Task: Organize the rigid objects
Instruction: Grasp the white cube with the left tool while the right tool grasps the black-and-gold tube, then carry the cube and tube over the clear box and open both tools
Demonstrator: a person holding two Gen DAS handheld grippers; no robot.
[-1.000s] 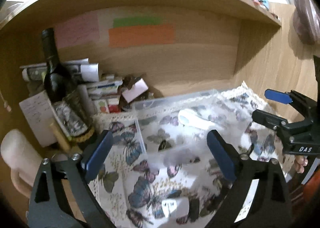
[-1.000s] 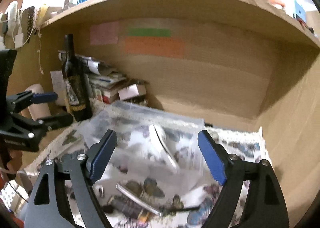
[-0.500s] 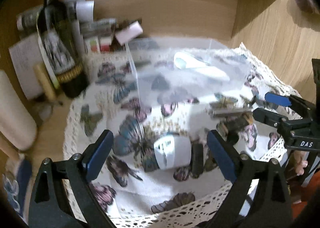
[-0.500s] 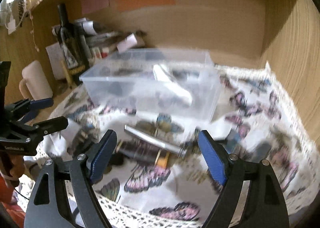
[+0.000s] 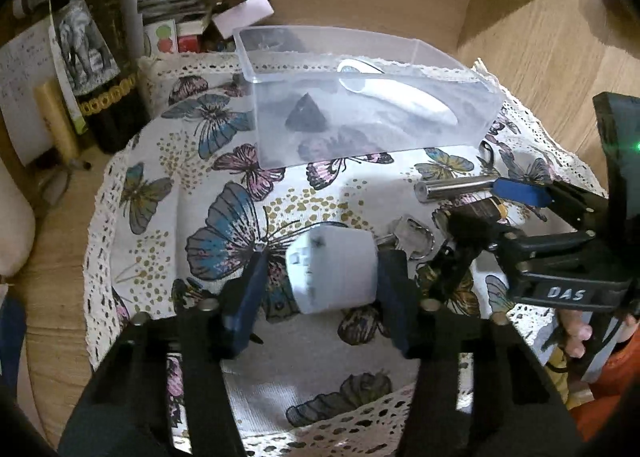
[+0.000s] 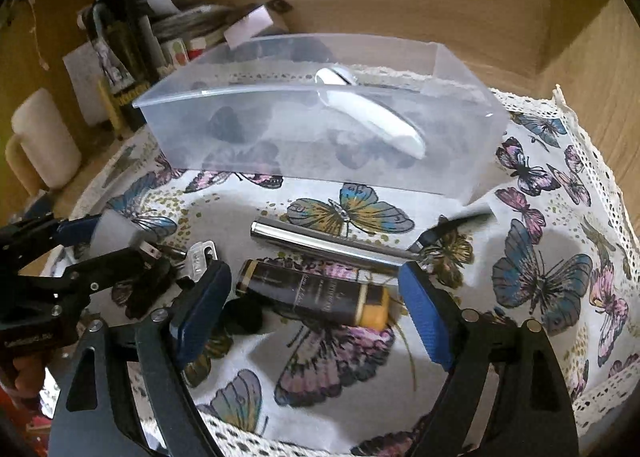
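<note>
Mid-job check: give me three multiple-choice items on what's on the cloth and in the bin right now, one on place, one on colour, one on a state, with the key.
1. Where does the white tool lie?
A. on the cloth
B. inside the clear bin
C. beside the bottle

2. What colour is the cap end of the dark tube?
A. yellow
B. red
C. green

3. What is between the jaws of the left gripper?
A. the metal cylinder
B. nothing
C. the white block

Key: 1 B, the tool shows through the bin's walls, leaning inside it. 2 A, the tube's right end is yellow in the right wrist view. 3 C, the left jaws are closing with the block between the pads.
</note>
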